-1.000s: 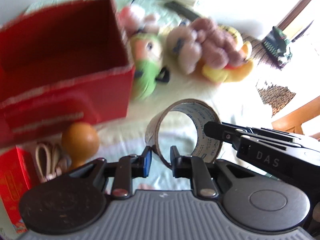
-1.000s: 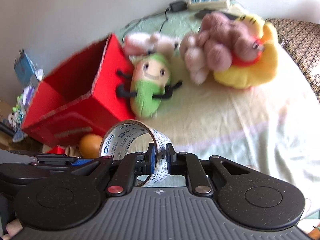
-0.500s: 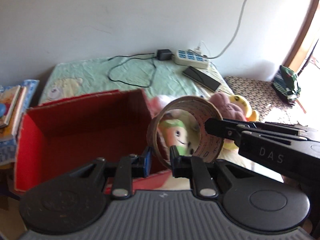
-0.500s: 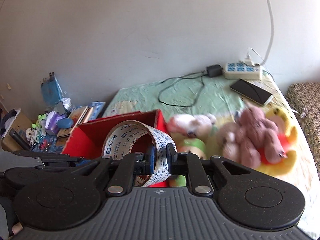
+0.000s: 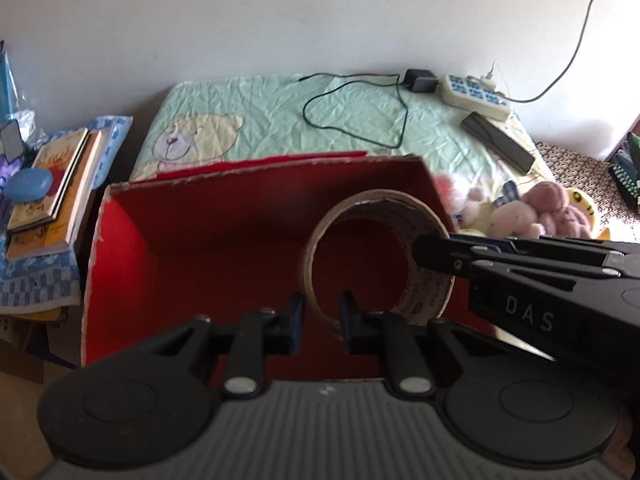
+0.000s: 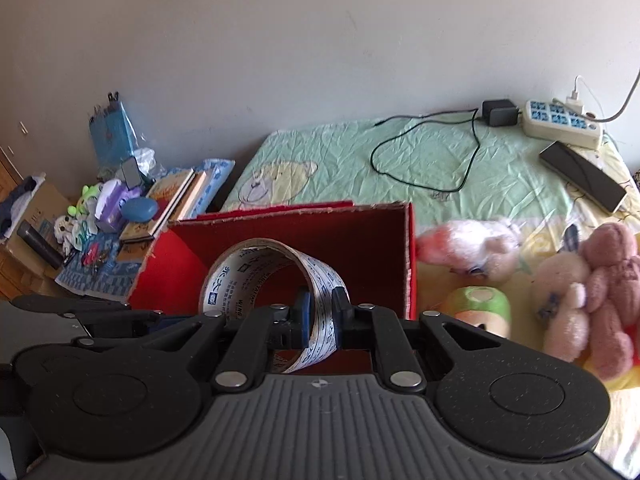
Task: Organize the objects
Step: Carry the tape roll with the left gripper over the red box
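Note:
A tape roll (image 5: 384, 200) with printed lettering hangs over the open red box (image 5: 200, 240), held from two sides. My left gripper (image 5: 320, 308) is shut on its near wall. My right gripper (image 5: 420, 250) comes in from the right and clamps the opposite wall. In the right wrist view the roll (image 6: 248, 260) sits above the red box (image 6: 360, 240); my right gripper (image 6: 322, 308) has the band between its pads, its jaws closing on it. My left gripper (image 6: 160, 318) reaches the roll from the left. The box's inside looks bare.
Plush toys (image 6: 600, 280), a pink-white one (image 6: 472, 248) and a green one (image 6: 480, 308) lie right of the box on the bed sheet (image 5: 280, 120). A power strip (image 5: 476, 94), black cable (image 5: 360, 112) and dark phone (image 5: 500, 144) lie at the back. Books (image 5: 52, 184) are stacked left.
Both grippers have lifted the tape roll from beside the box and carried it over the box's opening. The orange ball and the front of the box have dropped out of view.

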{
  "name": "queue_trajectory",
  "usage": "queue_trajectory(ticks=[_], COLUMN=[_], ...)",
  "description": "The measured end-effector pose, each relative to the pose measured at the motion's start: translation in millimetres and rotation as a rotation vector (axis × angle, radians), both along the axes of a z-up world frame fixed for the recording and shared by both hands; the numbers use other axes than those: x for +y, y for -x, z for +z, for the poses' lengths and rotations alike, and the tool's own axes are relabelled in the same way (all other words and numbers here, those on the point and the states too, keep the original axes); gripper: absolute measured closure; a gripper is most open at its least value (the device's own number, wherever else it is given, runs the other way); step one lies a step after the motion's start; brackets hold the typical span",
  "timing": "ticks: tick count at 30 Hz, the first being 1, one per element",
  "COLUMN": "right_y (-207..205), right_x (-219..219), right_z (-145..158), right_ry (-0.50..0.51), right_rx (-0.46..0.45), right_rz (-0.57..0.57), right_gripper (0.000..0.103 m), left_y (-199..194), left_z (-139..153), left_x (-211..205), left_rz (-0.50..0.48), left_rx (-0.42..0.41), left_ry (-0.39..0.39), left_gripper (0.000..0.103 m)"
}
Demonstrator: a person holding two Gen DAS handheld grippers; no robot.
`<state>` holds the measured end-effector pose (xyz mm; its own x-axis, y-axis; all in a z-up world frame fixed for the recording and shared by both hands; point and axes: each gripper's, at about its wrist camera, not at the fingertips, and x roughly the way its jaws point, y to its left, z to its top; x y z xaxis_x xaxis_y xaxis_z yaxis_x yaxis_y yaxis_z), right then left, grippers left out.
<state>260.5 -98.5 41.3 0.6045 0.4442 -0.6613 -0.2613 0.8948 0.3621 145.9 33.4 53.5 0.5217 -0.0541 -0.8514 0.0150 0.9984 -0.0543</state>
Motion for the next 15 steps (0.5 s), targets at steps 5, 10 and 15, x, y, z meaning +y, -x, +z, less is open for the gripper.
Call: queue_trajectory(ticks=[5, 10, 15], right_y=[-16, -32, -43], right_x=[17, 24, 25], right_z=[-16, -31, -40], right_ry=[0.035, 0.074, 0.091], right_rx=[0.053, 0.104, 0.149], right_rz=[-0.006, -0.032, -0.064], right_gripper=[0.091, 0.091, 0.091], left_y=[-16, -34, -46], left_z=[-21, -41, -54], left_x=[12, 18, 20], left_rz=[-0.007, -0.025, -0.029], left_rx=[0.042, 0.089, 0.119], left_ry=[0.000, 0.029, 0.031], left_gripper=[0.089, 0.089, 0.083])
